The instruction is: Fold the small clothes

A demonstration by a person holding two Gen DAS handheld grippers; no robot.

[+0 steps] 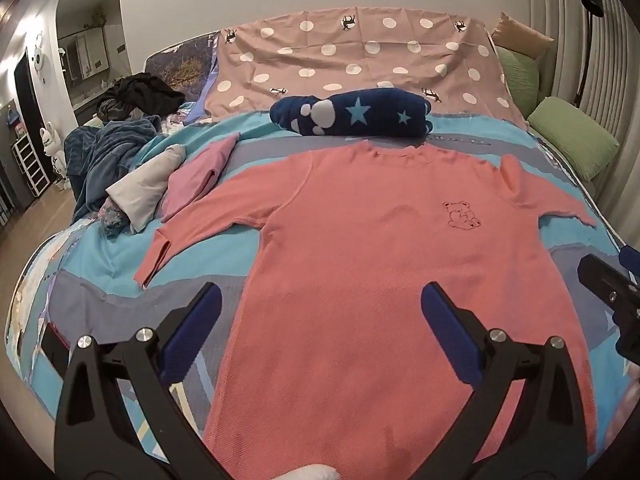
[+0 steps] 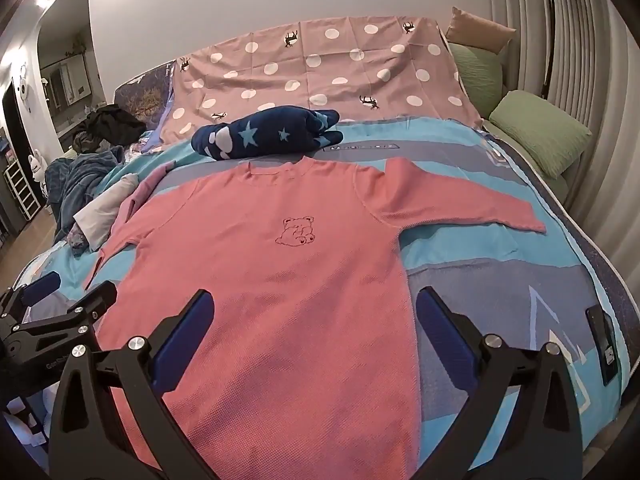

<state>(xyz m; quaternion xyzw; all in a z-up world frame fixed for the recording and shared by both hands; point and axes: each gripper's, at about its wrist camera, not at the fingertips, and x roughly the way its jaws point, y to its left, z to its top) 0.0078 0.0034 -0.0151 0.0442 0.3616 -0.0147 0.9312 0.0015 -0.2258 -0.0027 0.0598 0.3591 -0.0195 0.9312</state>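
A pink shirt is lying flat and face up on the bed, collar toward the far side, both sleeves spread out, a small bear outline showing on the chest. The left claw is hovering over the hem end with its fingers wide apart, holding nothing; the right claw is doing the same beside it, also spread and empty. Risks, as judged: the fabric is looking thin and limp, so a pinch at the hem may be catching the bedspread underneath along with the shirt, dragging both. Grabbing only the top layer would be leaving the back panel behind and skewing the fold. The left sleeve is sitting just beside a loose pile of other clothes, so a sweep there may be snagging them. A folded navy star blanket is touching the collar and could be blocking a lengthwise fold.
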